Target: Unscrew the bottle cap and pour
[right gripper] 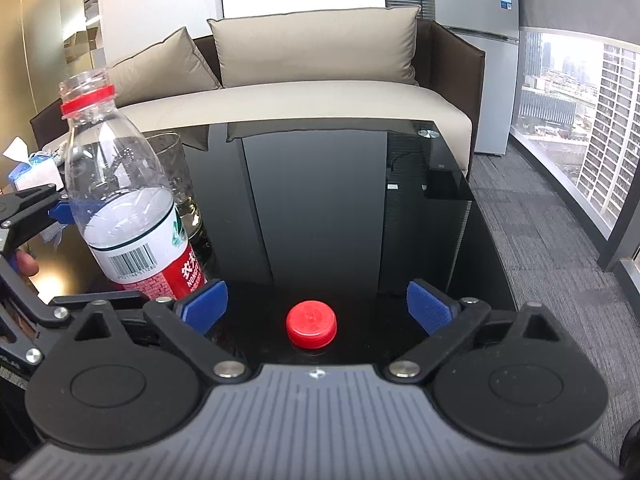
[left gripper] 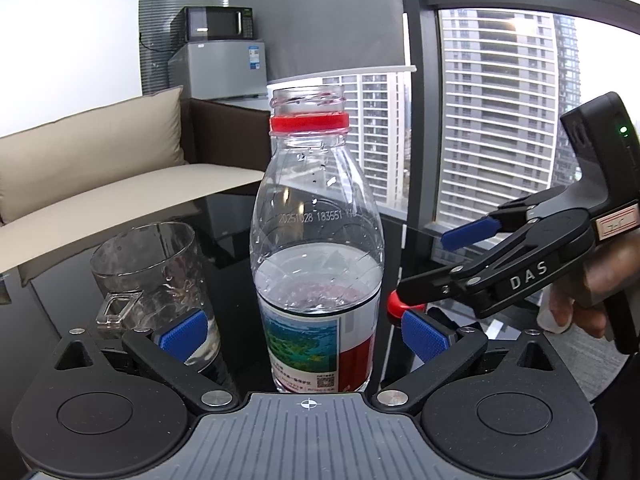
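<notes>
The uncapped bottle (left gripper: 316, 248), part full, stands upright on the black table (right gripper: 420, 240) between the spread pads of the left gripper (left gripper: 304, 338), glass (left gripper: 152, 276) just beside it, while the red cap (right gripper: 311, 324) lies between the right gripper's (right gripper: 318, 306) parted pads, untouched.

From my right wrist feed I see a brown sofa (right gripper: 452, 52) with beige cushions (right gripper: 316, 48) at twelve o'clock beyond the black glass table (right gripper: 420, 240). A grey fridge (right gripper: 476, 20) stands at one o'clock, and grey carpet (right gripper: 540, 248) runs along the window (right gripper: 580, 120) at three o'clock. On the left feed, a microwave (left gripper: 218, 23) sits atop that fridge at eleven o'clock.
</notes>
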`<state>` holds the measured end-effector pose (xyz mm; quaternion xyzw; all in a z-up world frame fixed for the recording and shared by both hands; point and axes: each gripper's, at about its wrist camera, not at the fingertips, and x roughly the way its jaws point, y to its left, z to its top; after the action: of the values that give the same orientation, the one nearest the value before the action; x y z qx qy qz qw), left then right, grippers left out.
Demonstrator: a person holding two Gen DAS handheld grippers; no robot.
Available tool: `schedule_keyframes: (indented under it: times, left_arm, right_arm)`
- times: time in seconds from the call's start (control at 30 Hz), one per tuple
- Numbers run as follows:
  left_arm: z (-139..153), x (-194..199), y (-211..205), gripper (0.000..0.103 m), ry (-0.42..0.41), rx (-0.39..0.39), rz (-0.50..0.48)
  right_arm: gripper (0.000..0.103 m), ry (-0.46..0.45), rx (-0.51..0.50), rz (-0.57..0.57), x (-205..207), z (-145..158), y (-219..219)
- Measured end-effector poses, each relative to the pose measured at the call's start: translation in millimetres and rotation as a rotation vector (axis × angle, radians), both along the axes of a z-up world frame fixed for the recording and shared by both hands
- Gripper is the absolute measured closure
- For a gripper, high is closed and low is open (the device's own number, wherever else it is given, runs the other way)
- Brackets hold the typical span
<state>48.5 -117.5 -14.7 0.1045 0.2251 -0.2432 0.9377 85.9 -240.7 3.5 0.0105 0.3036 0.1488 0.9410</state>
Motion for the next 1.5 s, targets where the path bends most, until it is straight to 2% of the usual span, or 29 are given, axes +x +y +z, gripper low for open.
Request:
schedule_keyframes:
  times: [1.5]
  left_arm:
    - [-2.9,-9.1,-9.6,0.001,-0.031,0.036,-0.02]
  right_arm:
    - [0.004,-0.002,-0.007,0.008,-6.1,7.5,1.4]
